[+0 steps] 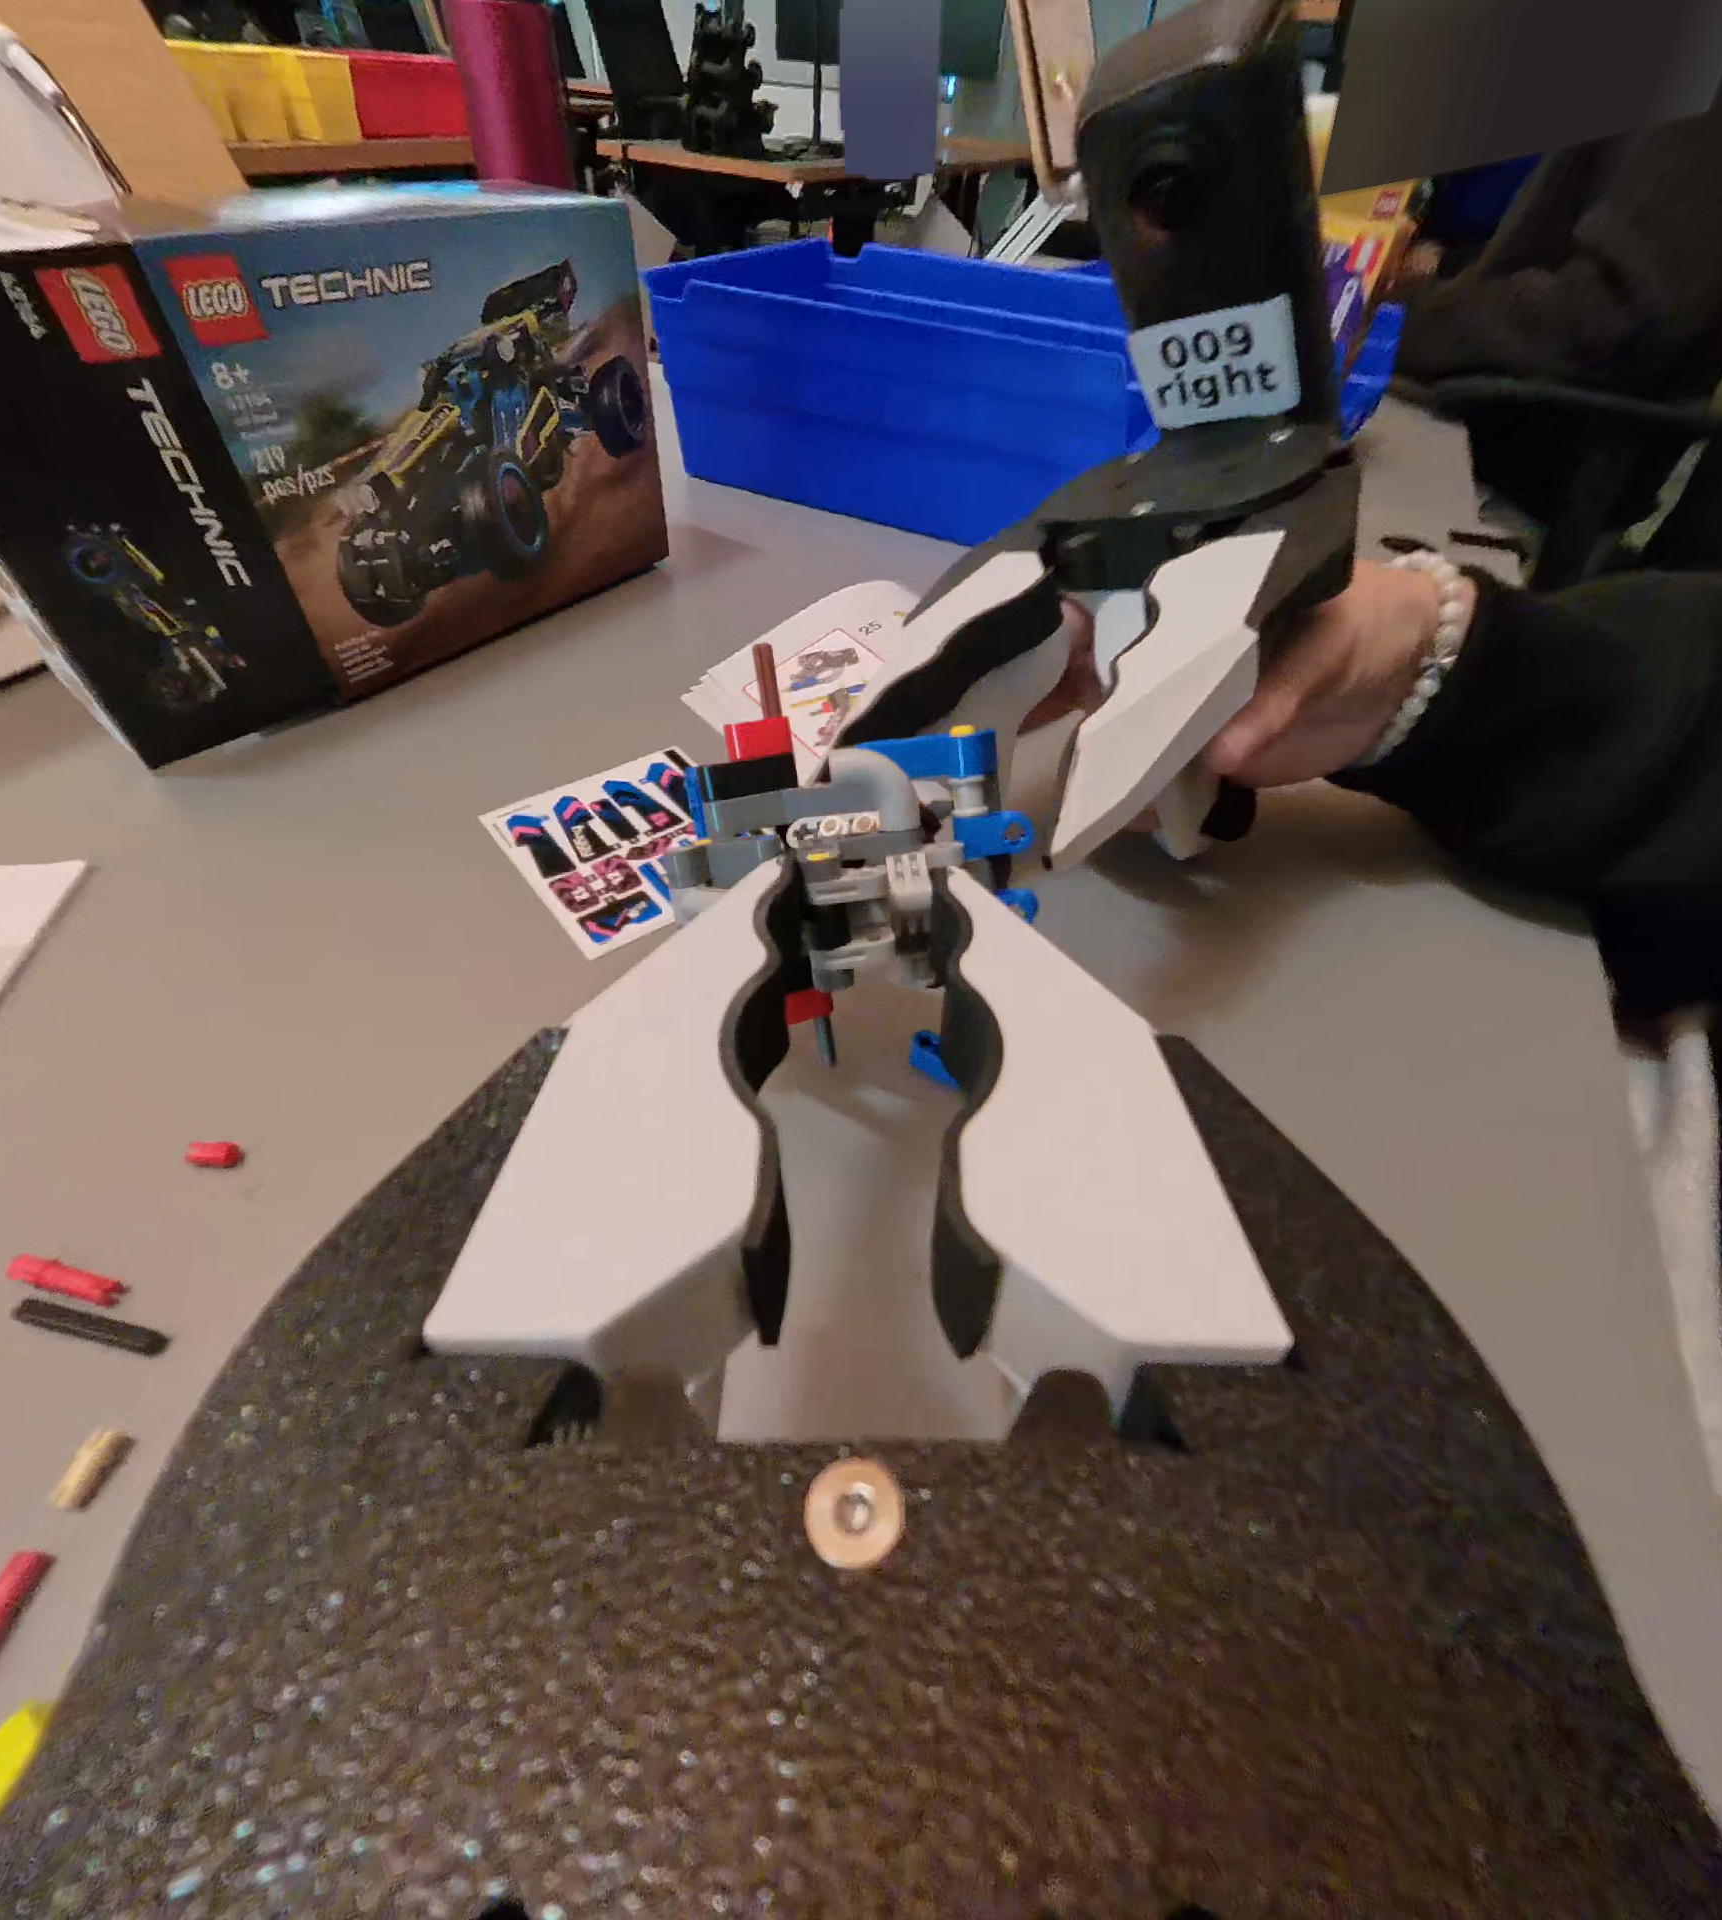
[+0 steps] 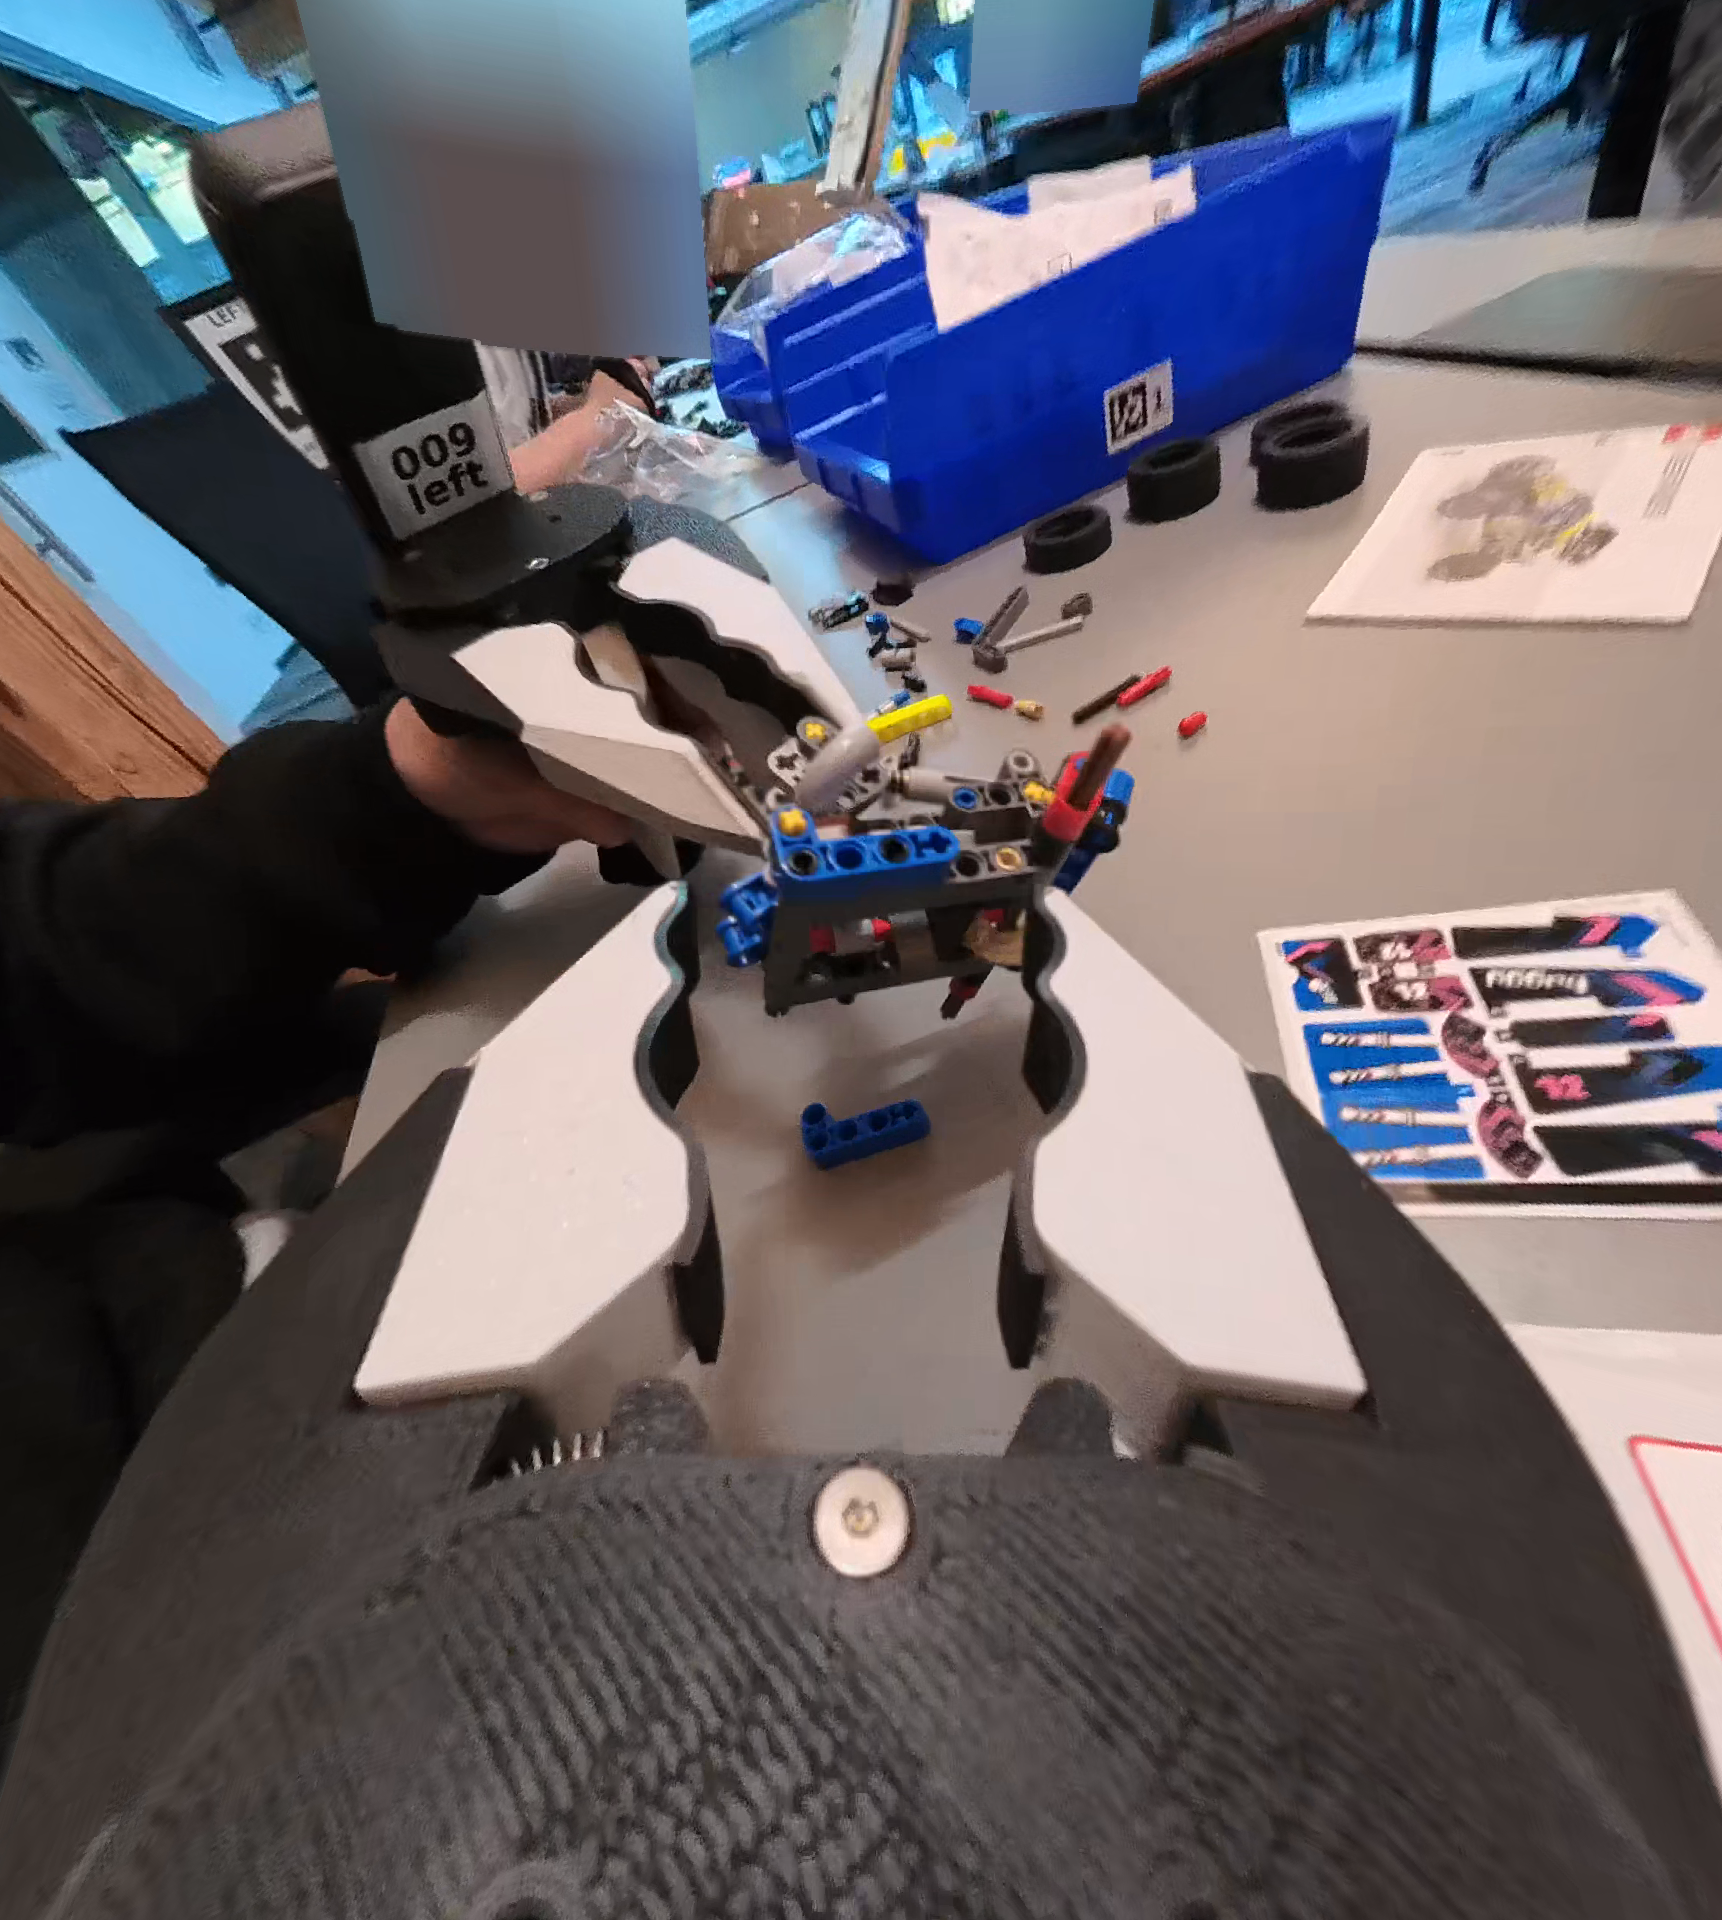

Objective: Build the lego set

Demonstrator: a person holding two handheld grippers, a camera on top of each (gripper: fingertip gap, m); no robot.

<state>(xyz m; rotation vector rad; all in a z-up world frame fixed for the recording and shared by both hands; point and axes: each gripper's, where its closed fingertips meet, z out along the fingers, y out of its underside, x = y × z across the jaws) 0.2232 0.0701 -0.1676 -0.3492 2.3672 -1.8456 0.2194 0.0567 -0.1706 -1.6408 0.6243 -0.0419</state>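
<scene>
A partly built lego assembly (image 1: 836,831) of grey, blue and black beams, with a red bush and a brown axle on top, is held above the grey table (image 1: 317,987). My left gripper (image 1: 862,894) is shut on its near end. My right gripper (image 1: 950,805) comes from the right, its jaws open and straddling the far blue end. In the right wrist view the assembly (image 2: 898,862) sits at my right gripper (image 2: 859,904) tips, and my left gripper (image 2: 795,774) clamps it from the upper left. A loose blue L-shaped beam (image 2: 862,1132) lies on the table below.
The set box (image 1: 317,447) stands back left, a blue bin (image 2: 1044,343) behind. Sticker sheet (image 2: 1532,1039) and booklet (image 2: 1532,530) lie to the right. Tyres (image 2: 1169,478) and small loose parts (image 2: 1023,665) lie near the bin. Red and black pins (image 1: 62,1278) lie at the left. My two grippers' fingertips are within a few centimetres of each other.
</scene>
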